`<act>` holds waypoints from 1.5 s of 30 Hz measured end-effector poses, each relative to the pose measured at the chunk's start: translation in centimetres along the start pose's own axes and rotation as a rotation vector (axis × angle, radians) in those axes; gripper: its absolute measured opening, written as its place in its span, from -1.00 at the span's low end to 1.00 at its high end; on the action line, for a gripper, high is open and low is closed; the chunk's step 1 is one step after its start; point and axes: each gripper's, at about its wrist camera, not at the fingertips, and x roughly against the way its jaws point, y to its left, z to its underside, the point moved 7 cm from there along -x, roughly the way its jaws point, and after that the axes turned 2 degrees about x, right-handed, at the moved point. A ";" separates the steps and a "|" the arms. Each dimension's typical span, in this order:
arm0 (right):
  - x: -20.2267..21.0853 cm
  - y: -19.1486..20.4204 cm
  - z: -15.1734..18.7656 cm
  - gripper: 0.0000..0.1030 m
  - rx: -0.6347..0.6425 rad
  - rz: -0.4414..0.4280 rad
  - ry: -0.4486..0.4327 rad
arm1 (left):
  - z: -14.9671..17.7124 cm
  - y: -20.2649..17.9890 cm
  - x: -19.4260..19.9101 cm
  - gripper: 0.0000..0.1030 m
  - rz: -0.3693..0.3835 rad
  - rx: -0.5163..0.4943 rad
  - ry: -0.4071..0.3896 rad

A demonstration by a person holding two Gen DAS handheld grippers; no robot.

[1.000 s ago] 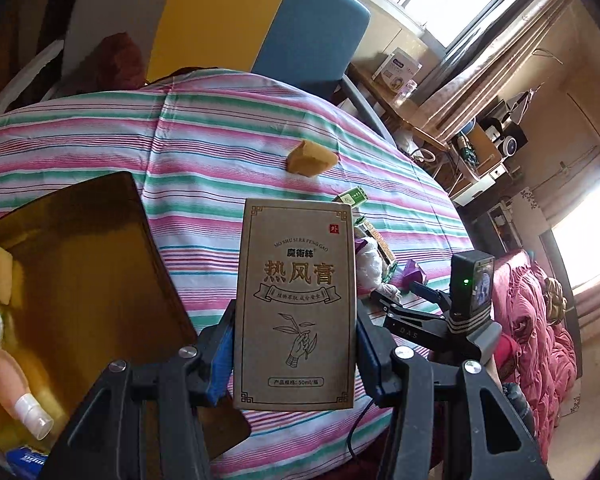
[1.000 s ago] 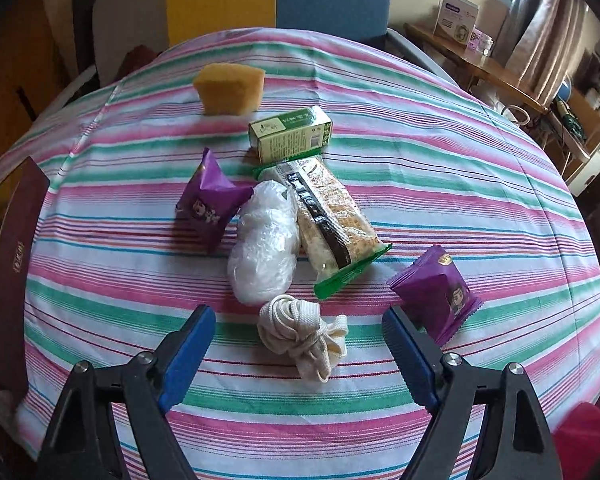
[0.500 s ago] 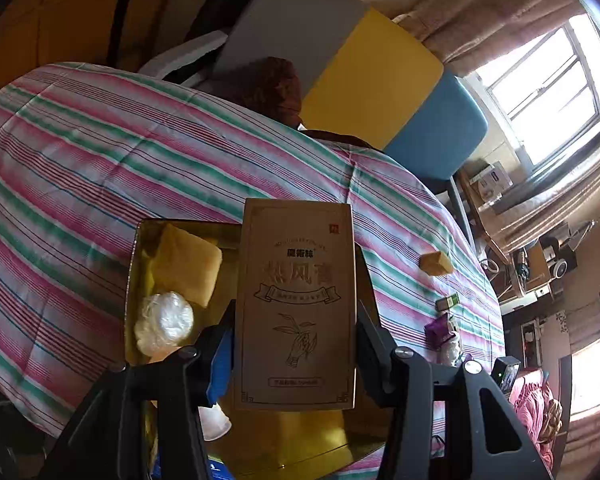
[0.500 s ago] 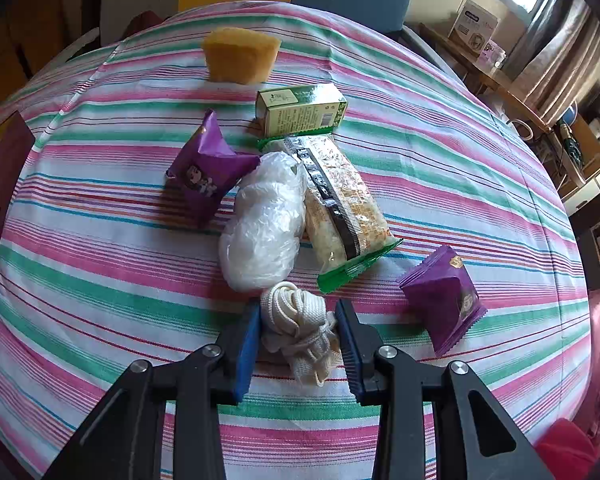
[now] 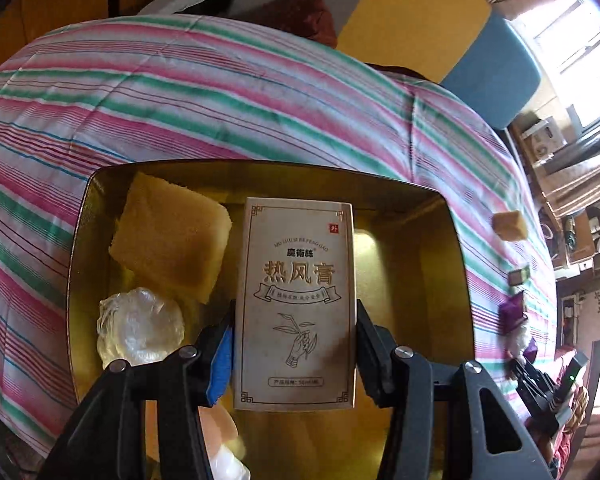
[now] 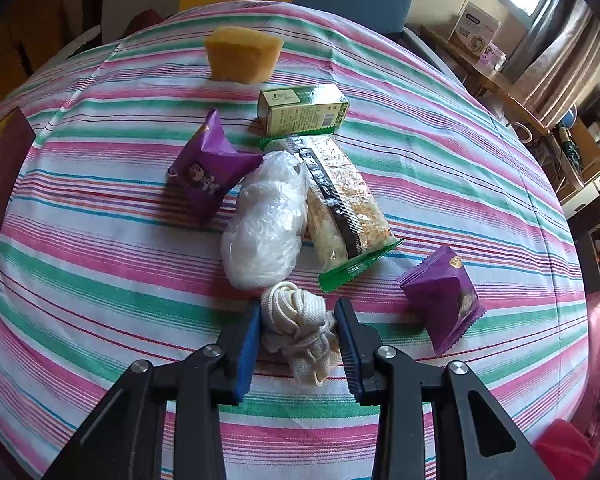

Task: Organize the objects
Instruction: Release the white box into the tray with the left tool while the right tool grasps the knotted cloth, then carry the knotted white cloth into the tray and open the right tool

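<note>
Kraft-brown card, the ointment box (image 5: 296,304) is pinched upright between the pads of the left gripper (image 5: 294,354), poised over the open gold tin (image 5: 452,280). Inside the tin already lie a yellow sponge (image 5: 170,240) and a crumpled clear wrap (image 5: 140,326). Across the striped surface (image 6: 100,280), the right gripper (image 6: 298,340) is pressed onto a knotted white cord bundle (image 6: 296,328). Left to sort: two purple packets (image 6: 210,168), a white plastic bag (image 6: 268,224), a cracker pack (image 6: 340,200), a green box (image 6: 304,108) and another sponge (image 6: 242,54). Judging by this, the job looks under halfway.
</note>
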 end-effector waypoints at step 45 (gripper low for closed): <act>16.8 18.9 -6.0 -0.36 0.217 -0.463 -0.347 | 6.7 4.5 13.7 0.33 0.023 -0.063 -0.363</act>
